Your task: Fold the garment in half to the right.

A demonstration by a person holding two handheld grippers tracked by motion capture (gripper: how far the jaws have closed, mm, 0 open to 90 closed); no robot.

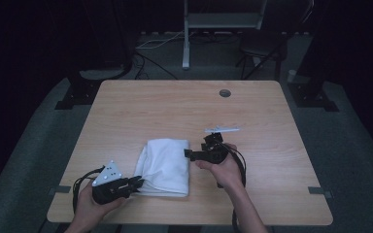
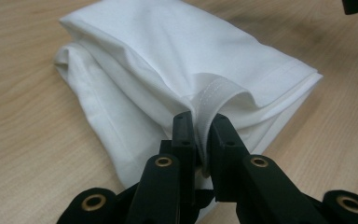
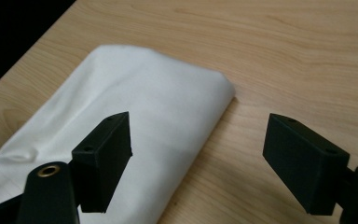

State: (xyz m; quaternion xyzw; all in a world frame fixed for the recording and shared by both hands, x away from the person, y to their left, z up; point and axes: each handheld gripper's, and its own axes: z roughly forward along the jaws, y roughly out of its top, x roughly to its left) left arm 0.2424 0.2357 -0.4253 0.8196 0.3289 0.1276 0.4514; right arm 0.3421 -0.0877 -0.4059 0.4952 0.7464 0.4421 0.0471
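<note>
A folded white cloth (image 1: 165, 165) lies on the wooden table (image 1: 175, 107), toward its near edge. My left gripper (image 1: 137, 183) comes in at the cloth's near left corner and is shut on a stitched hem. In the left gripper view, the hem of the cloth (image 2: 168, 56) stands pinched between the two black jaws of the left gripper (image 2: 201, 119). My right gripper (image 1: 187, 153) sits at the cloth's right side, pointing left. In the right gripper view, the right gripper (image 3: 200, 128) stands wide open above the folded edge of the cloth (image 3: 158, 93), with nothing between the pads.
The table has a round cable hole (image 1: 225, 92) near its far edge. Behind it on the dark floor stand a white frame leg (image 1: 187, 39), loose cables and black stands. Bare wood spreads across the far half and the right side of the table.
</note>
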